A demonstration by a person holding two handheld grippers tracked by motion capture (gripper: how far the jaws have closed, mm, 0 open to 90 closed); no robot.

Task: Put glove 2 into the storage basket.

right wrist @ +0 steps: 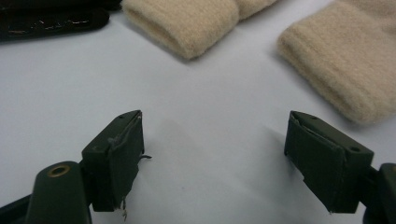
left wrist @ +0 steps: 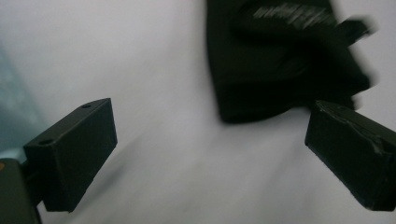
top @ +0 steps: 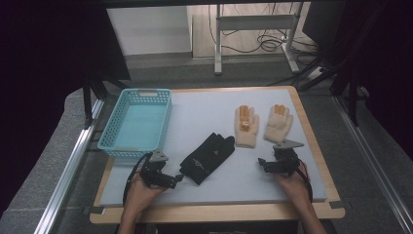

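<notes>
Right gripper is sitting near the front right of the table with its jaws spread wide and nothing between them, just bare white mat; in the right gripper view you can see both black pads standing well apart over the empty surface. Left gripper is down at the near left, jaws also wide apart and empty, hovering just beside the cuff end of the black glove. In the left gripper view the black glove lies just beyond the jaw tips, a bit blurry, not touched by either pad. That glove sits roughly mid-table, angled, fingers pointing toward the far right. Just to the right of it are the two cream knit gloves with orange fingertips: the left cream glove and the right cream glove, lying side by side, cuffs toward the near edge. The right gripper is near their cuffs but apart from them; its view shows both cuffs ahead of the jaws. A light blue basket sits at the far left of the white mat, looks empty from above.
</notes>
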